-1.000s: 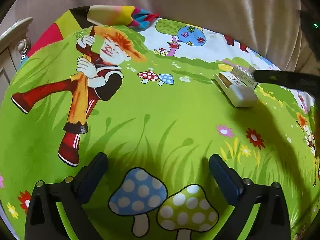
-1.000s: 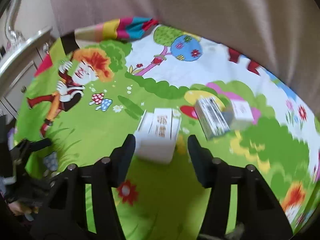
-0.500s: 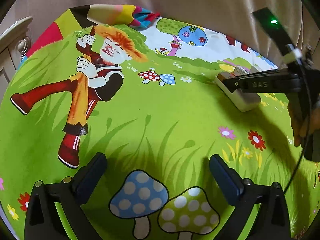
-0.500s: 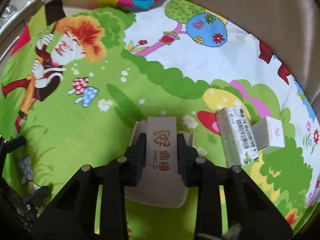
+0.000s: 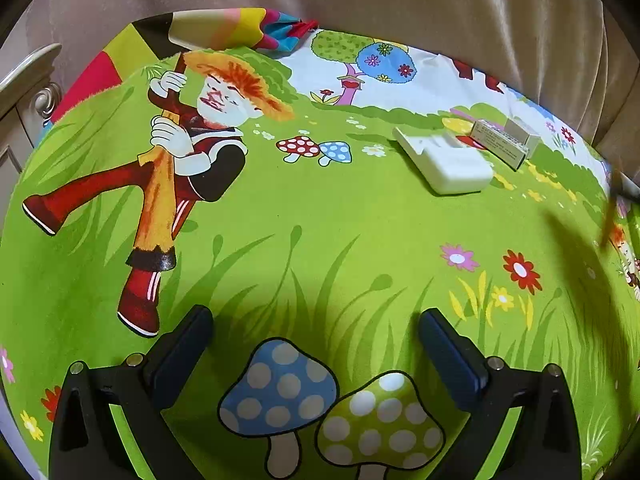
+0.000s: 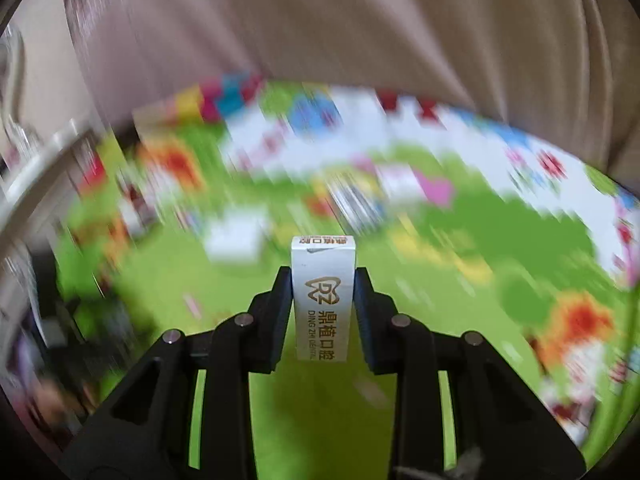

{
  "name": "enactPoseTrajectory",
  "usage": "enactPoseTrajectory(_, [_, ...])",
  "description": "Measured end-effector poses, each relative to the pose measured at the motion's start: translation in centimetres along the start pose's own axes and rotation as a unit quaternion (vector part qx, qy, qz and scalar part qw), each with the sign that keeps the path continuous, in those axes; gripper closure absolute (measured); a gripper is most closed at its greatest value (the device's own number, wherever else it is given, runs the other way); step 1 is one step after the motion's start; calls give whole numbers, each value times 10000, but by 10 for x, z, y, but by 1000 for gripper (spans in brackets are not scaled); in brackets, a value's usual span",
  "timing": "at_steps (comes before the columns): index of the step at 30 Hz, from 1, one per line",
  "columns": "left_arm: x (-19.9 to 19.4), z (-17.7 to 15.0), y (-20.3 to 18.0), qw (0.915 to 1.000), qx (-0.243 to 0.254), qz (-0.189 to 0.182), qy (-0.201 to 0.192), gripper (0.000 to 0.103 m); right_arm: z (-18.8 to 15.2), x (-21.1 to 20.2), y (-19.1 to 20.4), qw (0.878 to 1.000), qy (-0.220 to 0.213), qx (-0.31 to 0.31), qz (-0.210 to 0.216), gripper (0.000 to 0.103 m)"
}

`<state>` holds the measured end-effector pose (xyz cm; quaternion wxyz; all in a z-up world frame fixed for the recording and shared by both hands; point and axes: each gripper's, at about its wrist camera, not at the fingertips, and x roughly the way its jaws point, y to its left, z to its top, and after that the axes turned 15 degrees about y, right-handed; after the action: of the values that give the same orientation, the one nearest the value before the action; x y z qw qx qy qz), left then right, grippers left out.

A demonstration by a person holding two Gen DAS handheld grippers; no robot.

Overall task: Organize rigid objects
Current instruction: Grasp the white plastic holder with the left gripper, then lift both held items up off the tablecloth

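My right gripper (image 6: 322, 280) is shut on a narrow white box (image 6: 323, 300) with gold DING ZHI print and holds it above the cartoon tablecloth (image 6: 320, 400); the background there is motion-blurred. In the left wrist view a flat white case (image 5: 444, 160) lies on the cloth at the far right, with a barcode box (image 5: 498, 142) and a small white box (image 5: 522, 132) just behind it. My left gripper (image 5: 314, 334) is open and empty, low over the cloth near the mushroom print, far from the boxes.
The green cartoon cloth (image 5: 280, 240) covers a round table. A beige curtain (image 5: 400, 0) hangs behind it. A pale cabinet edge (image 5: 28, 76) stands at the left. A blurred dark shape (image 5: 612, 208) is at the right edge.
My right gripper closed on the narrow white box atop the white case, lifted it off and pulled back. It has left the left wrist view. The left gripper stayed put.
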<state>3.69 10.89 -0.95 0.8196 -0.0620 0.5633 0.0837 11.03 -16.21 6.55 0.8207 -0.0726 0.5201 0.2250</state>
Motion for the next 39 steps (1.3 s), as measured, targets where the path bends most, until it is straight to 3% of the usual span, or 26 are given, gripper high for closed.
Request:
enactPoseTrajectory(4, [-1, 1, -4, 9996, -239, 74, 152, 0, -50, 7, -13, 9955, 811, -336, -354, 68])
enactPoseTrajectory(10, [10, 46, -44, 9939, -779, -638, 453, 0, -95, 16, -19, 9953, 874, -253, -338, 67])
enactPoseTrajectory(15, [39, 102, -94, 9947, -924, -187, 400, 0, -107, 14, -13, 9972, 595, -163, -425, 67])
enactPoseTrajectory(17, [52, 116, -110, 9958, -777, 350, 325, 0, -111, 14, -15, 9981, 479, -119, -361, 67])
enactPoseTrajectory(18, [52, 117, -113, 9969, -666, 394, 168, 2, -113, 13, -15, 9983, 433, -133, -360, 66])
enactPoseTrajectory(19, [50, 115, -115, 9977, -591, 331, 81, 11, -114, 13, -16, 9986, 389, -122, -342, 65])
enactPoseTrajectory(20, [43, 112, -115, 9985, -484, 271, -23, 38, -116, 13, -17, 9990, 344, -84, -288, 64])
enactPoseTrajectory(21, [38, 107, -117, 9992, -309, 242, -45, 39, -117, 12, -18, 9992, 301, -68, -240, 59])
enactPoseTrajectory(25, [12, 57, -109, 9980, 528, -337, -127, 39, -124, 11, -23, 9999, 46, 3, 123, 41])
enactPoseTrajectory(30, [-22, -18, -94, 9887, 1399, -497, -213, 39, -125, 10, -26, 9994, 17, 11, 342, 31])
enactPoseTrajectory(33, [-28, -31, -81, 9892, 1341, -556, -214, 37, -125, 10, -26, 9994, 21, -2, 331, 30])
enactPoseTrajectory(35, [-23, -30, -79, 9910, 1234, -491, -173, 19, -124, 12, -20, 9998, 58, -91, 159, 29])
enactPoseTrajectory(36, [-22, -29, -79, 9919, 1157, -503, -130, 16, -124, 13, -16, 9998, 89, -162, 9, 29])
enactPoseTrajectory(39, [-18, -27, -81, 9922, 1168, -418, -121, 15, -124, 16, -9, 9989, 156, -286, -325, 29])
